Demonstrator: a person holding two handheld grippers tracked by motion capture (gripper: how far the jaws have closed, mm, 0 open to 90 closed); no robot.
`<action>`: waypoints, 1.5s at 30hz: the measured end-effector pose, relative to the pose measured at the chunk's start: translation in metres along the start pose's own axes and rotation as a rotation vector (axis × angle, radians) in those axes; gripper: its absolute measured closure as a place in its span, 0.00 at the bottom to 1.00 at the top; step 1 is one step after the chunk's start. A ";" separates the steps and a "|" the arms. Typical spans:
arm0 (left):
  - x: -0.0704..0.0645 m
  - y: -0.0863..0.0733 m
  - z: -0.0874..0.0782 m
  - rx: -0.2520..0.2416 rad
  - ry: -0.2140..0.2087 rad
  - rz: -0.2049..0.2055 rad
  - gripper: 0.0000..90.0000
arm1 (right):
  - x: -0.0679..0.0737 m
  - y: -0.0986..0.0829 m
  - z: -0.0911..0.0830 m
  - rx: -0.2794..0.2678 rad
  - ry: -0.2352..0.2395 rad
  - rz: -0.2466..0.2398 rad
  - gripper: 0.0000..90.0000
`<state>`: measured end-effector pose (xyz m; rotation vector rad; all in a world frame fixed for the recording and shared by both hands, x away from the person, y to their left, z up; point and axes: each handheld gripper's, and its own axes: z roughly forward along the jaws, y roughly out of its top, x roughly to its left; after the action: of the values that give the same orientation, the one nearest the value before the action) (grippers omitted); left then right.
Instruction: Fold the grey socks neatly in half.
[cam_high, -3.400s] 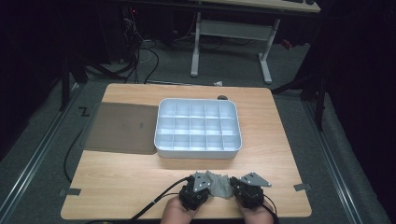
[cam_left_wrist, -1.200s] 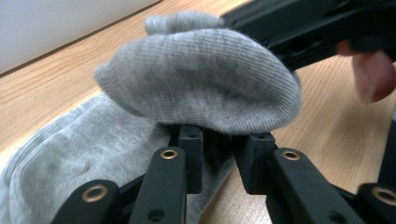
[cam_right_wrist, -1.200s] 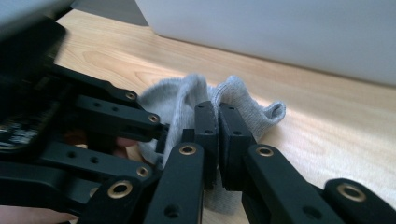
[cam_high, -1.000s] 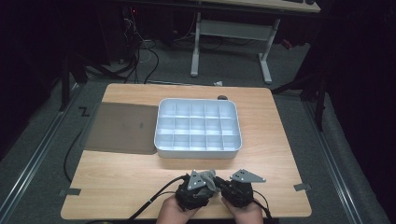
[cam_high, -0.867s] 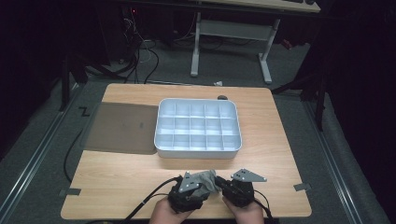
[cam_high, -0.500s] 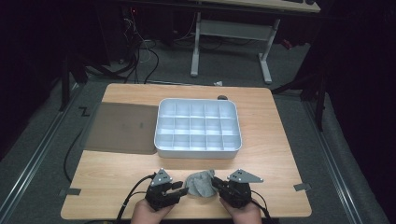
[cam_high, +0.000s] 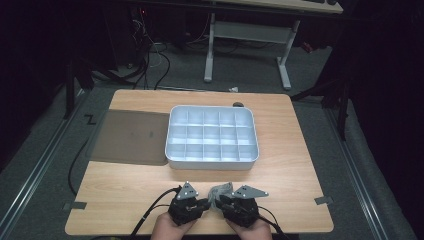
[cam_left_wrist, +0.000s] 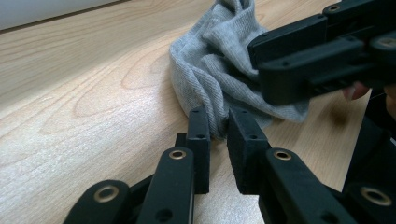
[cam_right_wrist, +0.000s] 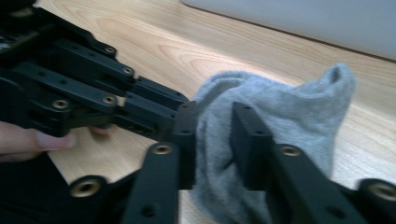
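A crumpled grey sock (cam_high: 220, 190) lies on the wooden table (cam_high: 125, 195) near its front edge, between my two grippers. My left gripper (cam_high: 208, 202) comes at it from the left. In the left gripper view its jaws (cam_left_wrist: 218, 120) stand almost together, with the sock's (cam_left_wrist: 219, 70) lower edge pinched between the tips. My right gripper (cam_high: 223, 201) comes from the right. In the right gripper view it (cam_right_wrist: 214, 114) is shut on a fold of the sock (cam_right_wrist: 294, 107). A hand holds each gripper at the bottom of the high view.
A white tray (cam_high: 212, 163) with several compartments stands at the middle of the table, beyond the sock. A dark mat (cam_high: 130, 137) lies to its left. The table's front edge is just behind the hands. A desk frame (cam_high: 245, 30) stands on the floor behind.
Half a second ago my left gripper was off to the left, apart from the sock. It has moved back right onto the sock's edge. The right gripper has stayed shut on the sock.
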<state>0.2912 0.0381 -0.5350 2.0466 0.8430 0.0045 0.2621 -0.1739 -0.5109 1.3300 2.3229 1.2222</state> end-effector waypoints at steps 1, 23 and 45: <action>0.000 0.000 0.000 0.000 0.000 0.001 0.89 | 0.001 -0.001 0.000 -0.001 0.005 -0.008 0.71; -0.010 0.006 0.010 0.021 -0.014 0.035 0.96 | 0.010 0.005 -0.009 -0.060 -0.103 -0.096 0.96; 0.000 0.003 -0.007 -0.023 -0.010 0.017 0.79 | 0.002 0.006 0.000 -0.028 -0.026 -0.050 0.79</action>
<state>0.2911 0.0423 -0.5285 2.0306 0.8162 0.0131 0.2649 -0.1707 -0.5063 1.2635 2.2977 1.2107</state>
